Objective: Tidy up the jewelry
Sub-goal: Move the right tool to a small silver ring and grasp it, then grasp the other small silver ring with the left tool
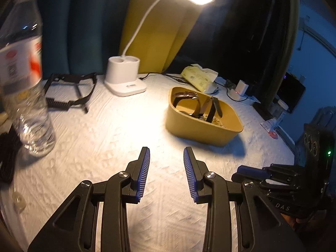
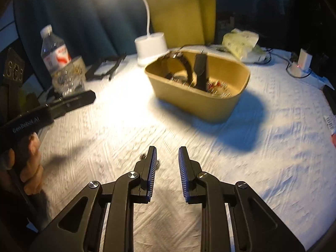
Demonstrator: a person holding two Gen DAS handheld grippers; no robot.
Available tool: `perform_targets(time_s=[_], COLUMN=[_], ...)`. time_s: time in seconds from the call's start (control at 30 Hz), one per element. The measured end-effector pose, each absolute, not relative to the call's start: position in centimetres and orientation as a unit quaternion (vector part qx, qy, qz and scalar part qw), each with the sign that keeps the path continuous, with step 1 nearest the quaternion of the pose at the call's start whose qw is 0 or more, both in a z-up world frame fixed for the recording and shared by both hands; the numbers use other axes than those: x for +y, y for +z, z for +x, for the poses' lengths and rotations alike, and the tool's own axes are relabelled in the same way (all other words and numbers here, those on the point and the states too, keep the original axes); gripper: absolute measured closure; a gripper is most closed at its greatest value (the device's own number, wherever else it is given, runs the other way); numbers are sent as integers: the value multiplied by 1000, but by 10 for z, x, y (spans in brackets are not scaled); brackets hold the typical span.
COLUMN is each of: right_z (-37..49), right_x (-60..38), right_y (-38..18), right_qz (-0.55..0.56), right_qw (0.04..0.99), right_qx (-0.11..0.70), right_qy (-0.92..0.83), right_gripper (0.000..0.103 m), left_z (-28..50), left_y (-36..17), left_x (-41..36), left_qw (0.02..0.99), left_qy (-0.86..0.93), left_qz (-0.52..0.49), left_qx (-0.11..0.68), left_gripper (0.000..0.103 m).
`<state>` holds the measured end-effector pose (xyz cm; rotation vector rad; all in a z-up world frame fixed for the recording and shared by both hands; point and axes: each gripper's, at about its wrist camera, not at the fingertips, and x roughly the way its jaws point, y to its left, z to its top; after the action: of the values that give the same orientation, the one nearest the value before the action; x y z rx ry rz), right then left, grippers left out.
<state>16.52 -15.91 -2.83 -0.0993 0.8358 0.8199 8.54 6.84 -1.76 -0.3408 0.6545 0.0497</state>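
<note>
- The tan box [image 1: 201, 126] stands on the white cloth [image 1: 105, 147] under the lamp [image 1: 126, 75], so its contents are well lit.
- Watch straps [image 1: 208, 107] and small shiny pieces lie inside it; I judge the sorting is mostly done.
- Left gripper [image 1: 166, 153] is open and holds nothing.
- Right gripper [image 2: 167, 153] has its jaws parted and empty too; a small dark item [image 2: 143, 156] lies beside its left finger, perhaps the next pick.

My left wrist view sits low over the near tabletop [image 1: 105, 138], facing far, tan box [image 1: 201, 124] off right. My right wrist view looks the same way, box [image 2: 195, 96] ahead. Both share the box, white lamp base [image 1: 124, 73] and bottle [image 2: 56, 56].
</note>
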Motion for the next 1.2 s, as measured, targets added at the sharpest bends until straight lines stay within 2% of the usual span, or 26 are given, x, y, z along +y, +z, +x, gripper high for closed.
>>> perform_targets(time_s=[0.33,0.77,0.8,0.87,1.2], right_z=[161,161,159,160,164], right_x=[-147,-128,-127,-128,-154], right_y=[-42,-41,-40,-40,-38], right_qz=[-76,-134,-143,-144,-105], right_qw=[823,825,825,825,828], right_qx=[413,379,374,372,365], right_qy=[383,398,399,401,412], right_gripper=[82,82,82,91,91], left_z=[71,76,76,79,91], left_y=[-30,-33,-33,-34,-36], left_x=[76,75,74,71,42], left_qw=[927,921,921,920,912], left_qy=[33,52,53,54,21], left_qz=[-177,-180,-180,-178,-173], left_qx=[330,341,343,346,372], left_gripper=[67,67,67,67,67])
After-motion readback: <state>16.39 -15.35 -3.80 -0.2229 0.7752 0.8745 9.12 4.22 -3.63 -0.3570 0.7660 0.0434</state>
